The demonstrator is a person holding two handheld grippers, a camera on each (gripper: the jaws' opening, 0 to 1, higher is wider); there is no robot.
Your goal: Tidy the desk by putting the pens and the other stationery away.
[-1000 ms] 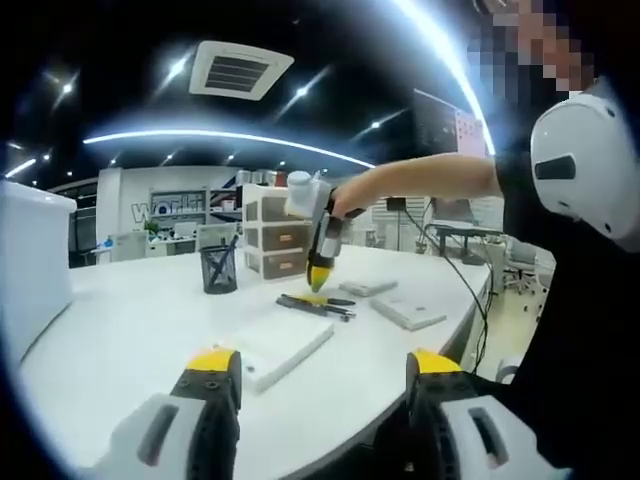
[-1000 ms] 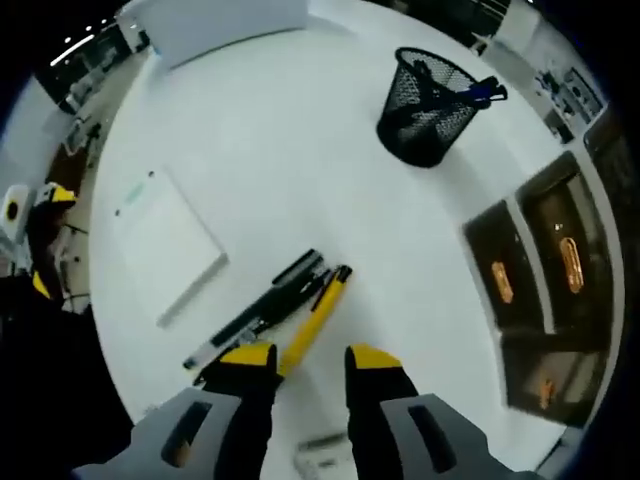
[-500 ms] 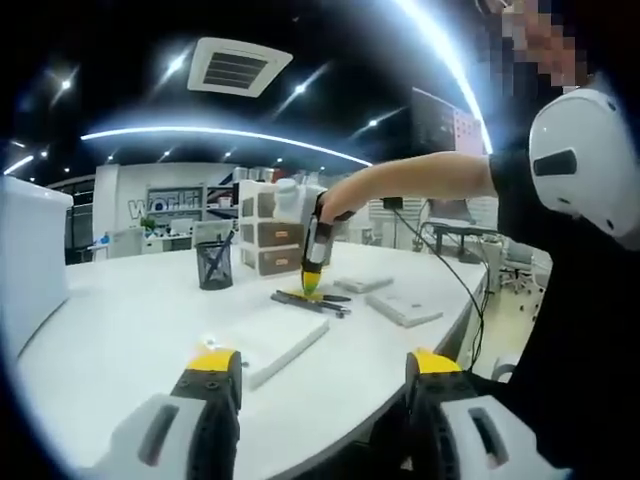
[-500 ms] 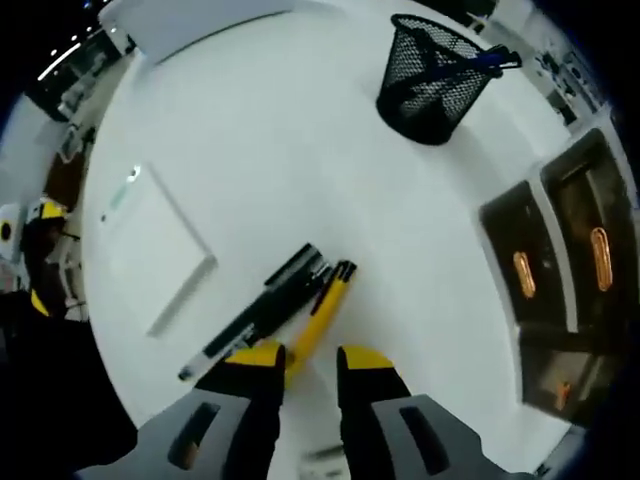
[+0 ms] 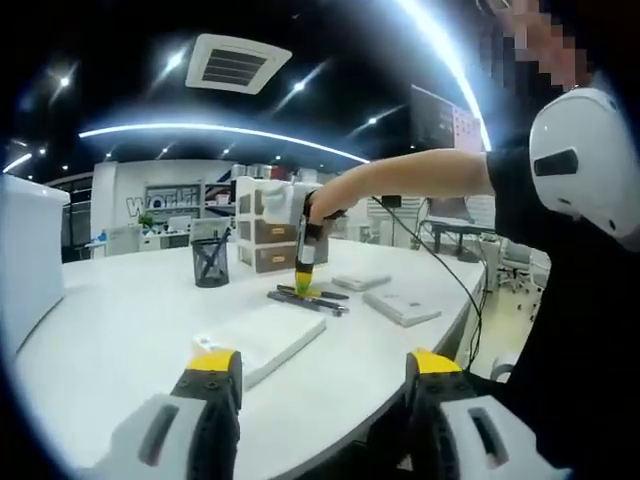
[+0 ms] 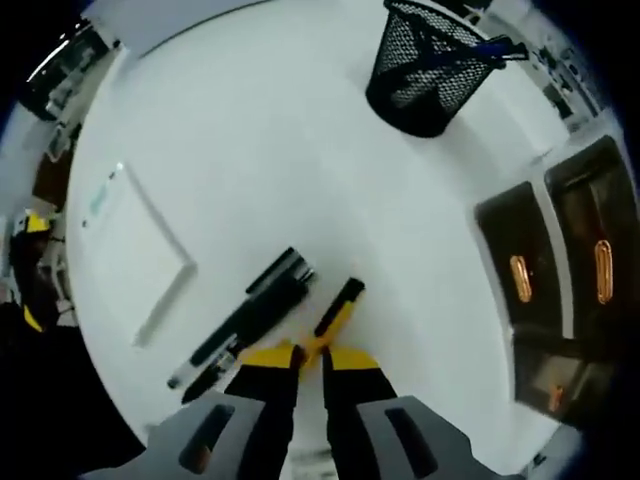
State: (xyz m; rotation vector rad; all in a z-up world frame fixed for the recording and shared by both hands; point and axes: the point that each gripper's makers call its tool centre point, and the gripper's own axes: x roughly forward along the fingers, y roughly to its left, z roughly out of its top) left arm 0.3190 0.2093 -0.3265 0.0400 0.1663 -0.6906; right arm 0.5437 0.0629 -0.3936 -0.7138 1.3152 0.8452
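Right gripper view: right tool [image 6: 310,357] pinches slim yellow pen [image 6: 335,318] on smooth white desk [image 6: 250,150].

Right gripper [image 6: 310,352] pinched nearly closed; left gripper [image 5: 315,375] spread wide.

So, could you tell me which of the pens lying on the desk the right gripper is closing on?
The yellow pen: the right gripper pinches its near end, while the black pens lie untouched alongside.

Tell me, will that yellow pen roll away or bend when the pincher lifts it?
Probably no bending: the yellow pen looks like a straight, hard stick. It seems thin and light, so the right gripper, closed around it, should lift it easily. Its round body might roll on the smooth white desk if dropped.
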